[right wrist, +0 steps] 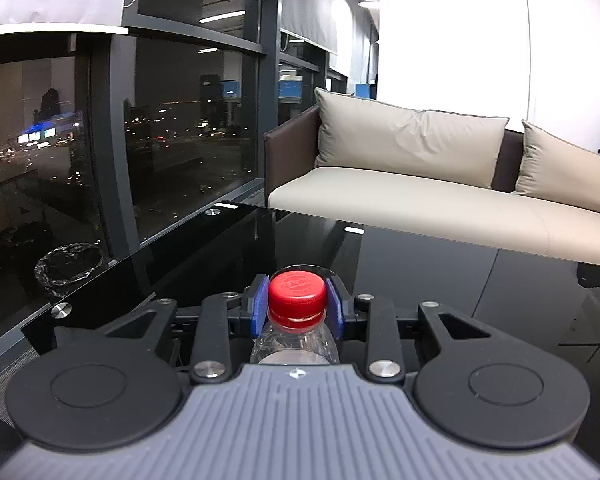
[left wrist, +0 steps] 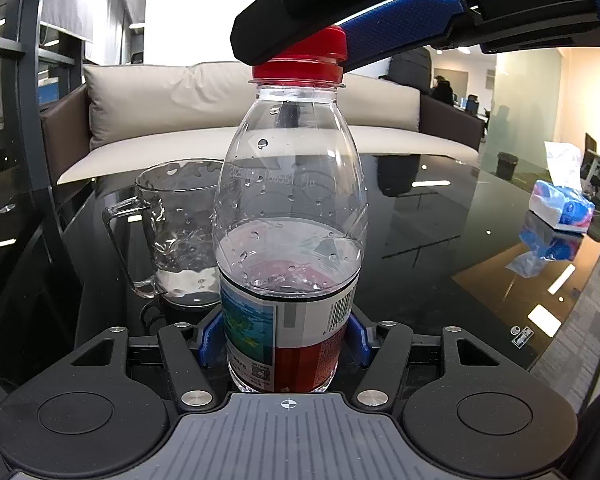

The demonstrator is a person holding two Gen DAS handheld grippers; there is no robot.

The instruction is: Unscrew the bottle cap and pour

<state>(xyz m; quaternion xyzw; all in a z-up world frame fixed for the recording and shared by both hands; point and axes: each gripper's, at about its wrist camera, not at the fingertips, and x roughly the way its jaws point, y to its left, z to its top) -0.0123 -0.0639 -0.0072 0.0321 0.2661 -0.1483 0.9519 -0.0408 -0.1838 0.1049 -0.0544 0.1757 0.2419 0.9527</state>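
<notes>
a: where's the water bottle (left wrist: pixel 290 216) sitting?
b: on the glass table (left wrist: pixel 440 240), left gripper (left wrist: pixel 286 336) pinching its label.
a: and the right gripper (right wrist: pixel 298 300)?
b: it's clamping the red cap (right wrist: pixel 298 294), unscrewing. next it's needing a twist, then a lift toward the glass mug (left wrist: pixel 172 232).

Left wrist: close, level at bottle (left wrist: pixel 290 216) side. Right wrist: above, perhaps slightly behind, red cap (right wrist: pixel 297 294). Shared: bottle, sofa (left wrist: pixel 236 92).

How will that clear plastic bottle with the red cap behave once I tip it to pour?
The clear plastic bottle looks roughly half full, so probably light, with water sloshing as it tilts. Its thin wall may flex under the left gripper clamped on the label. Droplets show on the wall, seemingly inside, so the grip probably won't slip.
</notes>
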